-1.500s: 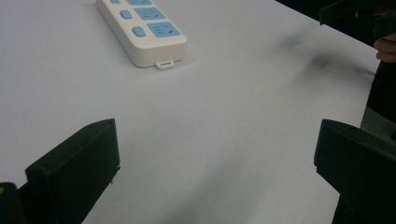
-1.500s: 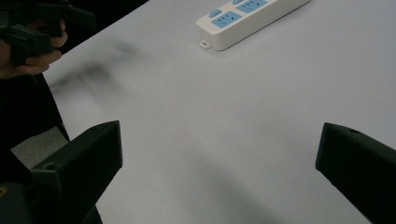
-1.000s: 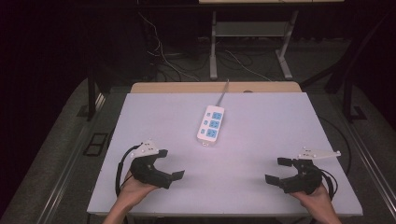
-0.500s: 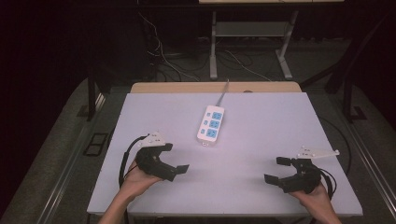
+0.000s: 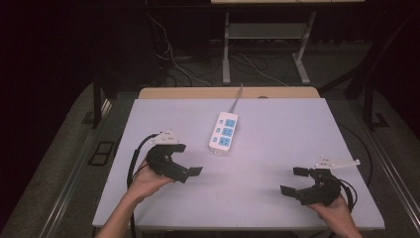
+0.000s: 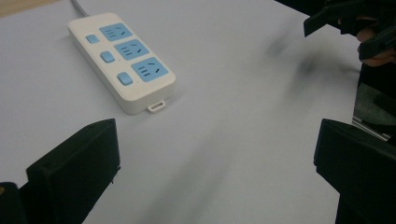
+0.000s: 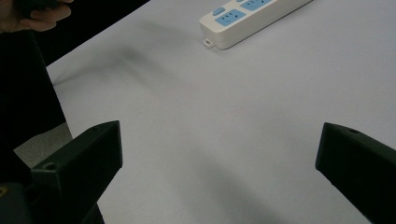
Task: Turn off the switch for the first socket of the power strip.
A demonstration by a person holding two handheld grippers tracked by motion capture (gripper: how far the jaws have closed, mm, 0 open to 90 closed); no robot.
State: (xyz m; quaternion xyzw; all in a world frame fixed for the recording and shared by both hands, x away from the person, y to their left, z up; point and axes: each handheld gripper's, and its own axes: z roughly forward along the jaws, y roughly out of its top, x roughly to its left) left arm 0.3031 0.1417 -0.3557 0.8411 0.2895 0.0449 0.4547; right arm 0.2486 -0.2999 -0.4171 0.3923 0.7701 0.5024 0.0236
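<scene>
The left gripper (image 5: 190, 171) hovered at the near left of the table (image 5: 277, 148), jaws spread wide and empty, aimed toward the power strip (image 5: 223, 134). The step looked like a reach for that strip; it would go best with the jaws kept wide, squared across the strip's narrow width and lowered at its near end. The strip lay flat around the table's middle, somewhat far: white, three blue sockets each with a blue switch, its cord running off the far edge. At the near right, the right gripper (image 5: 293, 181) also had its jaws spread and empty.
</scene>
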